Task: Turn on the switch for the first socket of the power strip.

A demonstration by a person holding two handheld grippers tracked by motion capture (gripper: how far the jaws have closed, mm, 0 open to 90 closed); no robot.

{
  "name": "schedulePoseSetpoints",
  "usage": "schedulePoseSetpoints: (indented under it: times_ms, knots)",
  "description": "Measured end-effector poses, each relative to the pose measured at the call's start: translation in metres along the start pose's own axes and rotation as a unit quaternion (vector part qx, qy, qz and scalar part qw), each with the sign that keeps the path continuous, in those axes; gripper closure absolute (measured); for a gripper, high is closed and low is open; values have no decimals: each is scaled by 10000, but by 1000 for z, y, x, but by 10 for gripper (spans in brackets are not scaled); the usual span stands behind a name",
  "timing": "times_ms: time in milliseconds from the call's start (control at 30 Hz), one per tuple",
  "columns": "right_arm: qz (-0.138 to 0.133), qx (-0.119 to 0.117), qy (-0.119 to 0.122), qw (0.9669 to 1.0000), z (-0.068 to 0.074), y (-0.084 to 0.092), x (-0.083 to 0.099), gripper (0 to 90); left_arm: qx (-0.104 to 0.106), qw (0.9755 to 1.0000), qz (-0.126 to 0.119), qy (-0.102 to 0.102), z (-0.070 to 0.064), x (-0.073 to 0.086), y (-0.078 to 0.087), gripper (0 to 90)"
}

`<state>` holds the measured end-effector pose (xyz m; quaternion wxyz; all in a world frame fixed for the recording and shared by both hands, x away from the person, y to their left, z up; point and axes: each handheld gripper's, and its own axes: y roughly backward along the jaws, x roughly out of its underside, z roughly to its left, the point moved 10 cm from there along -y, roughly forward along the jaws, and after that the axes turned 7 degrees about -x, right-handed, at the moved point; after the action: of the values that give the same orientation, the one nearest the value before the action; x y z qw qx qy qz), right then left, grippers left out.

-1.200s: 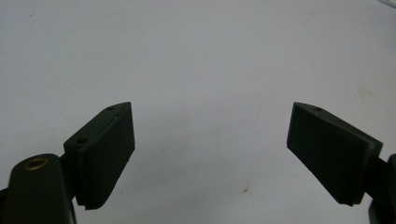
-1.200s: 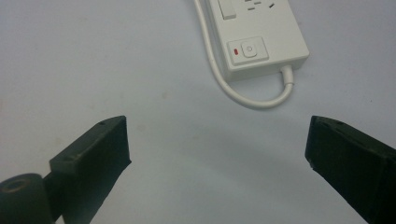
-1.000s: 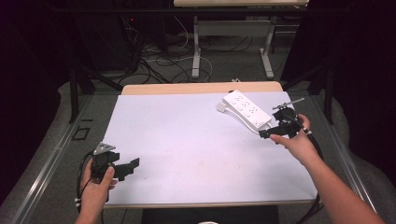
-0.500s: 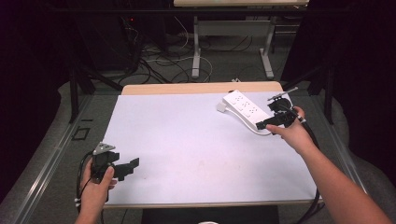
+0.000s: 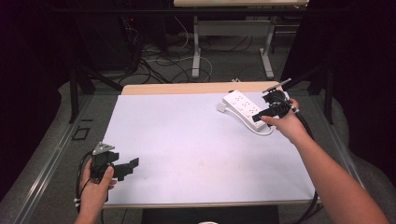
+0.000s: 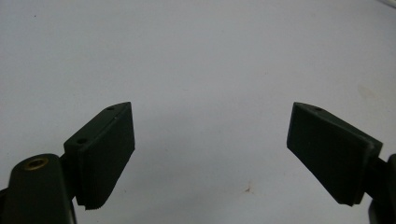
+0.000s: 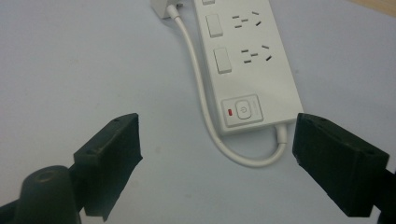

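At 7 o'clock on the table (image 5: 196, 154), near the front edge: left gripper (image 5: 130, 166), held in the left hand (image 5: 95, 189), jaws pointing toward 3 o'clock. Jaws wide apart in the left gripper view (image 6: 210, 154), gripping nothing, bare white tabletop between and beyond them, a small brown speck on the surface near the bottom of that view.

At 1 o'clock on the table, near the far right corner: white power strip (image 5: 243, 108), lying flat and slanted, long axis running from 11 toward 5 o'clock. Right gripper (image 5: 267, 112) at the strip's near end, held in the right hand (image 5: 286, 125), forearm coming in from 5 o'clock. Whether touching the strip or just above it: cannot tell from the high view.

Seen from the right gripper view: jaws spread wide (image 7: 217, 149), holding nothing, hovering over the switch end of the strip (image 7: 243, 70). Between the jaws, a power button (image 7: 242, 111) with a small red light at its 9 o'clock. Farther along, two rocker switches (image 7: 218, 42) with socket slots at their 3 o'clock. White cord (image 7: 210, 121) leaving the near end, looping round and running along the strip's side toward 12 o'clock.

Beyond the table at 12 o'clock: floor cables (image 5: 163, 56) and another table's legs (image 5: 197, 46).
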<state>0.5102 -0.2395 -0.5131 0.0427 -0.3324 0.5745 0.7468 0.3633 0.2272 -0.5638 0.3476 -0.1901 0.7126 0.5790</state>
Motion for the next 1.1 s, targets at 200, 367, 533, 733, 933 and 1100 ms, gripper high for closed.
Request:
schedulePoseSetpoints:
  times_ms: [200, 367, 533, 733, 933, 1100]
  knots:
    - [87, 7, -31, 10000, -2, -9, -10, 154, -8, 10000, -70, 32, 1, -1, 0, 151]
    - [130, 8, -51, 9999, -4, -13, -16, 160, -16, 10000, -59, 23, 2, -1, 0, 151]
    - [301, 31, -229, 9993, -5, -21, -20, 207, -10, 10000, -44, 20, 1, 0, 0, 151]
    - [242, 24, -344, 9991, -7, -28, -26, 254, -13, 10000, -61, 61, 2, -1, 0, 151]
    - [230, -18, -493, 9985, -12, -34, -29, 325, -5, 10000, -25, 47, 3, 0, 1, 151]
    - [264, -32, -583, 9979, -15, -39, -29, 344, -15, 10000, -20, 66, 3, 0, 1, 152]
